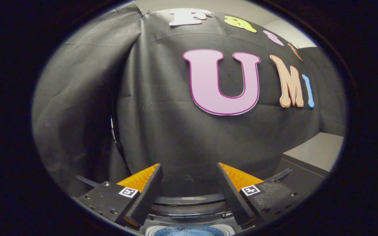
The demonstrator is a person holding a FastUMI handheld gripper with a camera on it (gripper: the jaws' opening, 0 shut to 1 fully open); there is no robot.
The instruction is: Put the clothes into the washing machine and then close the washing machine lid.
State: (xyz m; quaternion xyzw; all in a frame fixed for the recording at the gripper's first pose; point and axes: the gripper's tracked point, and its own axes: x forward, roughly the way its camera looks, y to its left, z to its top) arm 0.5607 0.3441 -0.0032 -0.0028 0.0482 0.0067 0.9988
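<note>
My gripper (189,167) is held high and level, its two fingers spread wide apart with nothing between them. Below and between the fingers I see the top of the washing machine (189,211), its dark rim curving across. The round tub mouth opens under the fingers, and blue cloth (187,232) lies inside it. I cannot see the lid clearly; a dark curved band (189,199) at the back of the opening may be part of it. The fingers hang above the machine and touch nothing.
Black cloth wall (162,124) stands close behind the machine. A grey-topped dark cabinet or counter (317,150) sits to the right, beyond the right finger.
</note>
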